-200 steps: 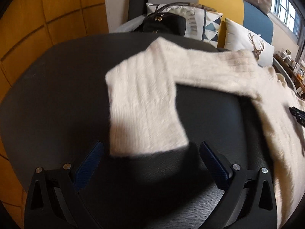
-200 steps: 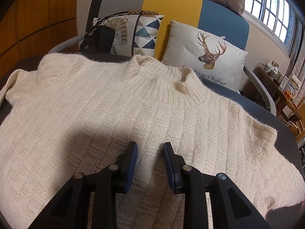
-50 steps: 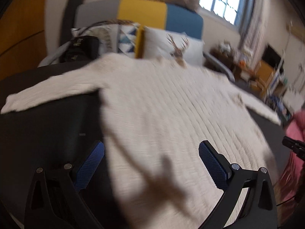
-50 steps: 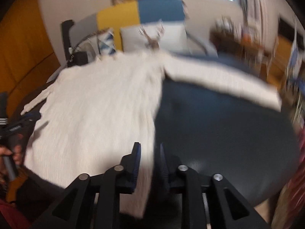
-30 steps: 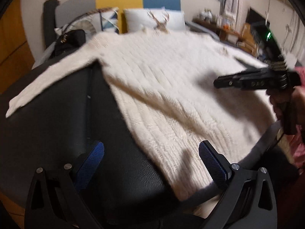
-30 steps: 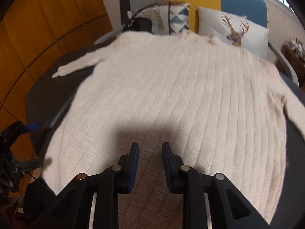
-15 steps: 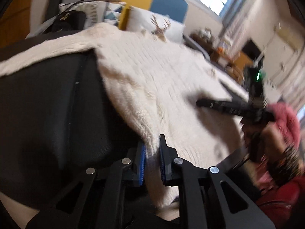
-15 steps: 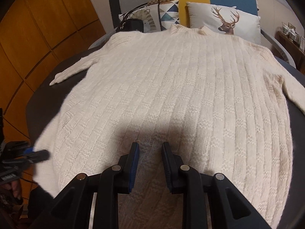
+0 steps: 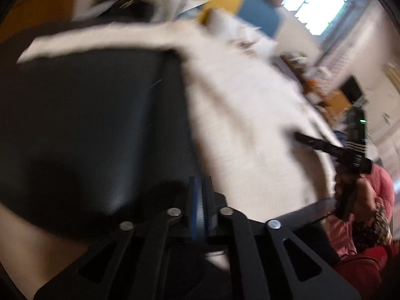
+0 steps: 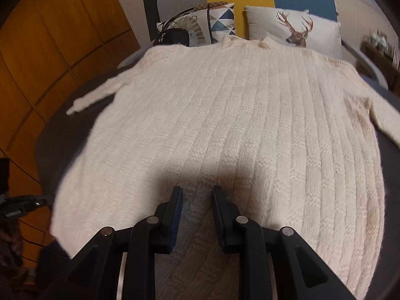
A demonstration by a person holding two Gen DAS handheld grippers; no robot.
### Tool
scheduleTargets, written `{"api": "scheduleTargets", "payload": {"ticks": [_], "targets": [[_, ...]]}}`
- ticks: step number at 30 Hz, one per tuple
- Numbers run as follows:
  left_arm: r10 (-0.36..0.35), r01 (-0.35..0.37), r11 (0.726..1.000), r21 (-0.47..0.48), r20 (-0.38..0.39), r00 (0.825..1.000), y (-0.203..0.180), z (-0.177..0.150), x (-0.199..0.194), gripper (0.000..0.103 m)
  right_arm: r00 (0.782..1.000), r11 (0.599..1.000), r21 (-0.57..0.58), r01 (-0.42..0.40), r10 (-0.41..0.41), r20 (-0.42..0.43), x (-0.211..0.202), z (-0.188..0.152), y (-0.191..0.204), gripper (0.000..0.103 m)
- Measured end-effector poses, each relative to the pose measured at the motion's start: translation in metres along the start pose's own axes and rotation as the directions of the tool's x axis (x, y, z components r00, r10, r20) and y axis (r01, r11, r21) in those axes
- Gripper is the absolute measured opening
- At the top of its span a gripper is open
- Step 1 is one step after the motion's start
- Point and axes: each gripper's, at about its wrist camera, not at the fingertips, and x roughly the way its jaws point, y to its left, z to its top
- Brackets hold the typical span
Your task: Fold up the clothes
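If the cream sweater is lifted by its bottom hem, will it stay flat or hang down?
The sweater will probably sag: it is a soft, thick knit lying limp on the table. Its spread sleeve would likely trail behind. The fuzzy surface should give the pads good hold, so slipping seems unlikely.

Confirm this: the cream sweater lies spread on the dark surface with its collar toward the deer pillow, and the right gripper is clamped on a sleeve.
Not the sleeve. The right wrist view shows the right gripper clamped on the bottom hem of the cream sweater; its collar does point toward the deer pillow.
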Motion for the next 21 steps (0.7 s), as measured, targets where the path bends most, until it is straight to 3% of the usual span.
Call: {"api": "scheduleTargets", "payload": {"ticks": [2,3,4,7,9,15,18,20,21], "targets": [[-0.030,0.027,0.994,0.107,0.025,0.999,-0.028,0.006,0.000,0.036,0.996,0.996,-0.017,-0.087,0.087,0.024,-0.018,-0.004,0.002,0.024],[-0.037,0.032,0.986,0.163,0.027,0.999,-0.043,0.008,0.001,0.056,0.990,0.989,-0.047,-0.140,0.141,0.023,-0.028,-0.009,0.006,0.024],[-0.046,0.041,0.973,0.227,0.018,0.999,-0.059,0.007,0.006,0.069,0.983,0.981,-0.070,-0.183,0.184,0.010,-0.037,-0.013,0.008,0.024],[-0.057,0.058,0.920,0.387,-0.015,0.998,-0.099,0.004,0.023,0.072,0.964,0.958,-0.111,-0.265,0.260,-0.053,-0.056,-0.032,0.011,0.024],[-0.031,0.047,0.871,0.489,-0.040,0.999,-0.119,-0.005,0.034,0.072,0.963,0.950,-0.158,-0.269,0.259,-0.078,-0.069,-0.048,0.014,0.024],[0.024,0.030,0.755,0.655,-0.073,0.997,-0.137,-0.025,0.061,0.072,0.992,0.918,-0.386,-0.091,0.049,-0.117,-0.069,-0.090,0.032,0.024],[0.046,0.023,0.734,0.678,-0.084,0.995,-0.142,-0.034,0.071,0.072,0.992,0.898,-0.439,-0.025,-0.033,-0.124,-0.054,-0.099,0.031,0.024],[0.036,0.032,0.743,0.669,-0.088,0.995,-0.141,-0.033,0.070,0.072,0.993,0.894,-0.448,0.001,-0.055,-0.107,-0.051,-0.100,0.030,0.022],[0.031,0.037,0.747,0.664,-0.090,0.995,-0.141,-0.032,0.070,0.072,0.993,0.902,-0.430,0.014,-0.064,-0.102,-0.049,-0.097,0.028,0.012]]}}
